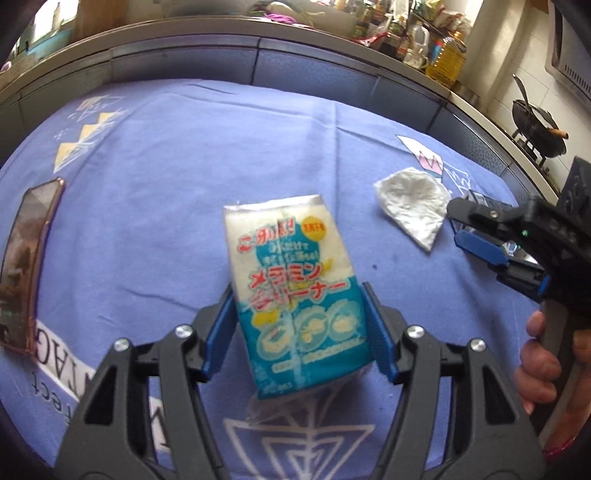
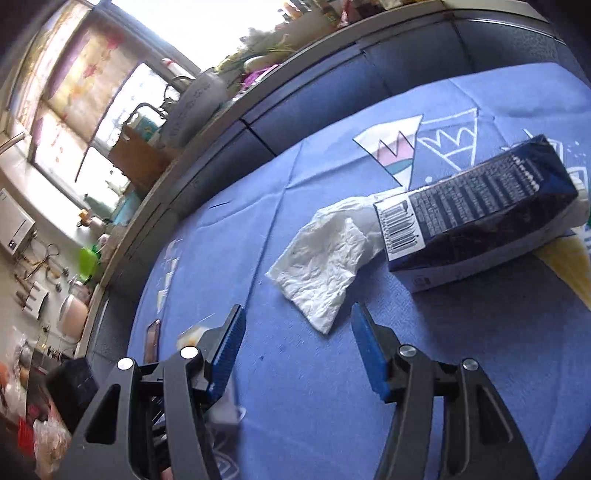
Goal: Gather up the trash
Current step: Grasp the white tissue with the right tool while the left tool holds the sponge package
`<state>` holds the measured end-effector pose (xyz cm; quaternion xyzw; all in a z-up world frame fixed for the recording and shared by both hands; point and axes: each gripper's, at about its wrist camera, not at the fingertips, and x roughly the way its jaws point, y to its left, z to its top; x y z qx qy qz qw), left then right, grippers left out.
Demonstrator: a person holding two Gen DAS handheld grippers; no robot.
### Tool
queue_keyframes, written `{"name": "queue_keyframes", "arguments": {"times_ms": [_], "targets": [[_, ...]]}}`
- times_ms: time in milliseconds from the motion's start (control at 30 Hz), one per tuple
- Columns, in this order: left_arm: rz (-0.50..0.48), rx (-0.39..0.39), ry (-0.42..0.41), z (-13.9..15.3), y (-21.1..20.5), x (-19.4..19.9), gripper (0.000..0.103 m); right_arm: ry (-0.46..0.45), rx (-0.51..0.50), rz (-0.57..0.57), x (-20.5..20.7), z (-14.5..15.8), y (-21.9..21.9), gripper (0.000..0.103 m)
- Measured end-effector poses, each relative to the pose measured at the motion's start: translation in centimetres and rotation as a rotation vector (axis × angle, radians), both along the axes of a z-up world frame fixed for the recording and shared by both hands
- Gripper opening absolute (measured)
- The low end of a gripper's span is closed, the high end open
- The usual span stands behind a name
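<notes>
A blue patterned cloth [image 1: 155,221] covers the table, and behind it runs a dark blue padded bench back [image 2: 332,96] under a long ledge [image 1: 184,27] crowded with bottles [image 1: 448,59] and clutter. Far right, a black wok [image 1: 537,123] sits on a stove by a pale tiled wall. To the left, daylight pours through a big window [image 2: 92,92] with a flowered blind, above a cluttered counter.

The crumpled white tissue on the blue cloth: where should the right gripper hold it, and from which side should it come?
Probably the near loose corner of the tissue, approached from above with the open right gripper. It lies flat on the cloth, so pinch a raised wrinkle; its far end meets the dark carton.
</notes>
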<state>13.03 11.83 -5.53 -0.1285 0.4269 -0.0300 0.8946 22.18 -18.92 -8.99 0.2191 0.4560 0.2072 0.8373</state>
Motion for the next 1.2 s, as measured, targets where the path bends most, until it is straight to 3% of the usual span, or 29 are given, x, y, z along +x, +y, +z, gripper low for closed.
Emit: {"name": "queue_keyframes", "arguments": {"times_ms": [67,133,167,200,400,500,633,767,833,900,967,1100,1200], "targets": [[0.018,-0.006,0.005,0.0,1.0,-0.4,0.062,-0.019,-0.010,-0.059,1.0,-0.6,0.7,0.050],[0.023,-0.004,0.006,0.1,1.5,-0.8,0.062,-0.042,-0.095,-0.057,1.7,-0.7,1.9,0.025],[0.022,-0.003,0.004,0.1,1.6,-1.0,0.062,-0.028,-0.101,-0.036,1.9,-1.1,2.3,0.004],[0.019,-0.004,0.000,0.3,1.6,-1.1,0.062,-0.015,-0.087,-0.022,1.7,-1.3,2.5,0.000],[-0.042,-0.019,-0.039,1.4,0.5,-1.5,0.062,-0.126,-0.114,0.223,-5.6,0.9,2.1,0.000],[-0.100,-0.030,-0.048,1.5,-0.9,-1.7,0.062,-0.114,-0.124,0.322,-9.4,0.9,-0.7,0.000],[-0.192,-0.038,-0.045,1.3,-3.8,-2.0,0.062,-0.082,-0.208,0.235,-12.7,0.1,-5.8,0.001],[-0.267,-0.026,-0.037,0.9,-6.7,-2.2,0.063,-0.039,-0.139,0.092,-14.5,-0.9,-10.6,0.004],[-0.292,-0.029,-0.028,0.8,-7.7,-2.3,0.063,-0.016,-0.122,0.051,-14.8,-1.3,-11.9,0.012],[-0.314,-0.041,-0.019,0.8,-8.6,-2.3,0.064,-0.025,-0.089,0.039,-15.4,-1.3,-12.8,0.044],[-0.334,-0.040,-0.014,0.7,-9.4,-2.5,0.064,-0.066,-0.125,0.010,-16.2,-0.6,-13.2,0.067],[-0.356,-0.030,0.001,0.4,-10.4,-2.7,0.064,-0.179,-0.255,0.006,-17.0,0.8,-12.3,0.069],[-0.363,-0.020,0.009,0.2,-10.9,-2.9,0.064,-0.212,-0.320,0.020,-16.3,1.1,-10.9,0.069]]}}
